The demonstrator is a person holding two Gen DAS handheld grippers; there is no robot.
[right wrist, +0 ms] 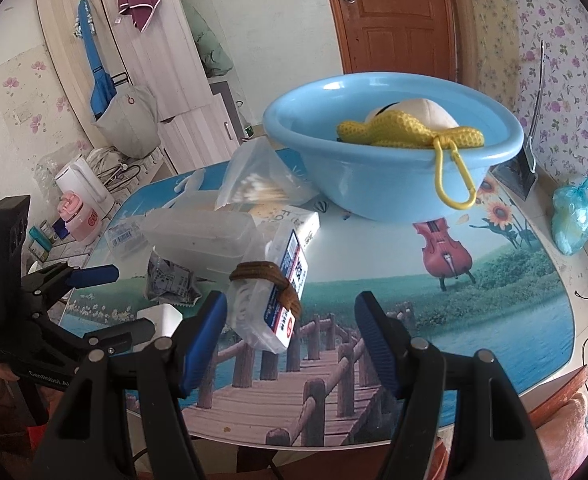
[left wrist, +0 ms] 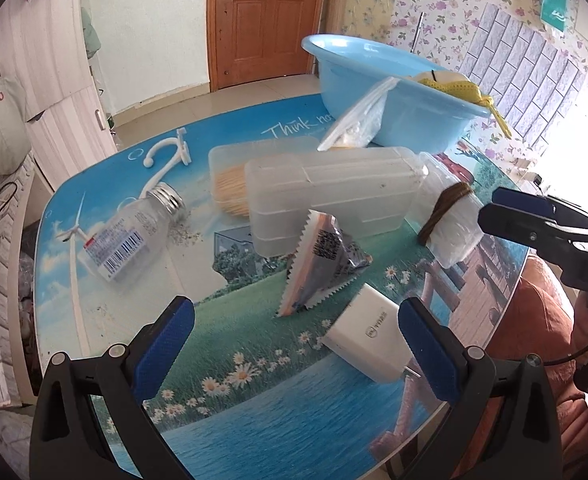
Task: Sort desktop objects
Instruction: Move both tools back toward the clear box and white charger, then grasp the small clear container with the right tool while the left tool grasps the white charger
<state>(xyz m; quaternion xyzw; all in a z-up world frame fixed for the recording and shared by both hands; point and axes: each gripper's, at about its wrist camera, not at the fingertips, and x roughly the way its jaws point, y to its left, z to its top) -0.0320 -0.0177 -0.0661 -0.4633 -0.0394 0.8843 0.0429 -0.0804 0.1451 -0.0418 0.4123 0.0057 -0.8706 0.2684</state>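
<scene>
My left gripper point(left wrist: 294, 320) is open, low over the picture-printed table point(left wrist: 253, 420). A white charger point(left wrist: 366, 336) lies against the inside of its right finger, with a crinkled snack packet point(left wrist: 322, 256) just beyond. Farther off are a clear plastic box point(left wrist: 334, 192), a tipped glass bottle point(left wrist: 129, 236) and a white hook point(left wrist: 165, 156). My right gripper point(right wrist: 291, 308) is also open. A pack of cotton pads with a brown band point(right wrist: 269, 304) lies by its left finger. The blue basin point(right wrist: 390, 160) at the back holds a yellow plush toy point(right wrist: 410, 128).
A zip bag of cotton swabs point(right wrist: 253, 184) leans on the basin. A pale blue plastic bag point(right wrist: 574, 216) and a metal stand point(right wrist: 522, 168) sit at the table's far right. Spilled grains point(left wrist: 181, 232) lie by the bottle's cap. An orange cushion point(left wrist: 534, 320) is beyond the table's right edge.
</scene>
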